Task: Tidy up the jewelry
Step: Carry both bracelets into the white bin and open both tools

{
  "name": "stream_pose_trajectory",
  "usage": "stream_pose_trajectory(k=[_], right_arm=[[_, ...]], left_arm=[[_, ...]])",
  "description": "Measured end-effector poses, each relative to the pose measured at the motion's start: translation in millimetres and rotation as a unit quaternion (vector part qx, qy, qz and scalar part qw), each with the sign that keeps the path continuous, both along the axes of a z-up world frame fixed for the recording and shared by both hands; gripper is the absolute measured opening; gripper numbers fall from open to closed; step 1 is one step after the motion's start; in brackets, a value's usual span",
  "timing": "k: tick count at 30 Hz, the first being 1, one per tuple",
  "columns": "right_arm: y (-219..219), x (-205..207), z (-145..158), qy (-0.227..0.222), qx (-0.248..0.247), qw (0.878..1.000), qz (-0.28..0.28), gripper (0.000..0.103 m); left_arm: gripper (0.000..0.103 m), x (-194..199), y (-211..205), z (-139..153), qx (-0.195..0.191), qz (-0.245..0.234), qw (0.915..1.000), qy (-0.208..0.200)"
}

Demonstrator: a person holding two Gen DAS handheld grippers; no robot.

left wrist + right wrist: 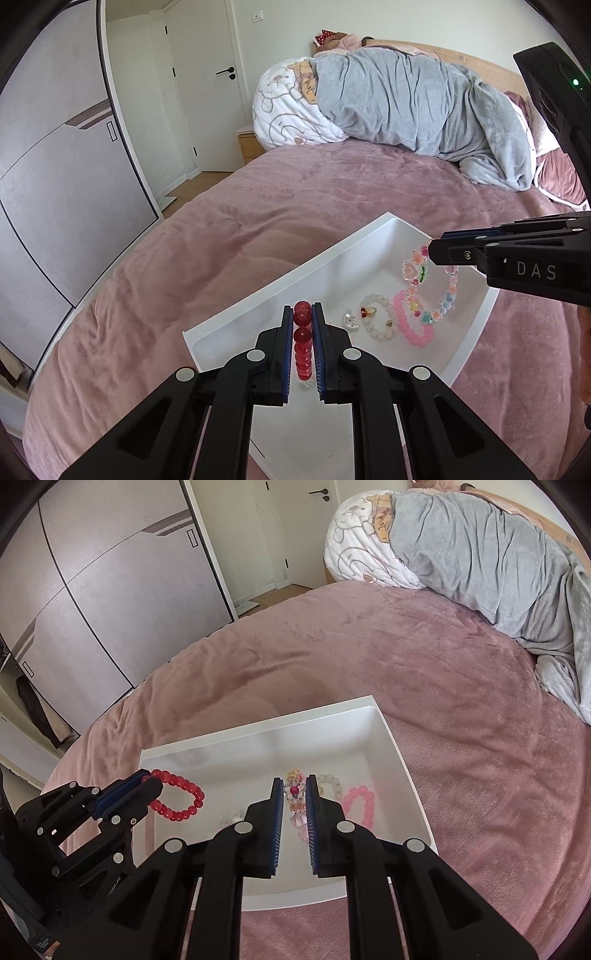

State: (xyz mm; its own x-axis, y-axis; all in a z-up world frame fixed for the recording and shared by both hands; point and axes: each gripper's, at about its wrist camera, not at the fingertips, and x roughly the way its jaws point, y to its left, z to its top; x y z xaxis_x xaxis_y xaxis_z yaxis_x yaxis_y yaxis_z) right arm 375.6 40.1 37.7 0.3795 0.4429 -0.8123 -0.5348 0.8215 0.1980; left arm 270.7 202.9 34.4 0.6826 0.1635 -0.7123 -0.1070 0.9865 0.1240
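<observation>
The red bracelet [303, 341] and flower bracelet [430, 291] hang clamped in the left gripper [303, 325] and right gripper [294, 805] over the tray [258, 291]; smooth beads may slip.

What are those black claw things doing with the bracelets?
A person is sorting jewelry into a white tray on a pink bed, holding a gripper in each hand. The left gripper is shut on a red bracelet and holds it over the tray. The right gripper is shut on a colorful bracelet, also over the tray. A pink bracelet, a white bracelet and a small clear charm already lie inside.
</observation>
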Motion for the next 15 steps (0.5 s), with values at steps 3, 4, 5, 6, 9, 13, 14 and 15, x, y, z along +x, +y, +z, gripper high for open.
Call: stream_pose_trajectory(k=[3,4,5,6,9,13,14,15], right_arm=[[4.2,10.8,-12.6,0.004,-0.006,1.000,0.000,0.012],[4.9,14.1,-17.0,0.009,-0.005,1.000,-0.001,0.013],[5.3,17.5,-22.2,0.015,-0.002,1.000,-0.002,0.012],[5.9,19.8,-27.2,0.020,-0.001,1.000,-0.004,0.012],[7.6,24.4,-43.1,0.031,-0.003,1.000,-0.002,0.012],[7.2,31.0,-62.5,0.045,-0.008,0.999,-0.003,0.012],[7.0,32.4,-65.9,0.047,-0.008,0.999,-0.005,0.012],[5.9,34.0,-68.6,0.048,-0.008,0.999,-0.007,0.013]], left_arm=[[0.015,14.7,3.8,-11.8,0.006,0.017,0.9995,0.024],[0.015,18.5,4.7,-16.5,0.008,0.022,0.9992,0.033],[0.015,22.8,5.5,-21.6,0.009,0.025,0.9988,0.042],[0.015,26.0,6.2,-26.4,0.010,0.026,0.9984,0.050],[0.015,32.1,6.0,-39.3,0.020,0.028,0.9972,0.067],[0.015,34.2,4.5,-49.8,0.030,0.022,0.9970,0.069],[0.015,35.3,3.9,-51.9,0.033,0.020,0.9967,0.071],[0.015,36.6,3.3,-54.0,0.036,0.020,0.9964,0.074]])
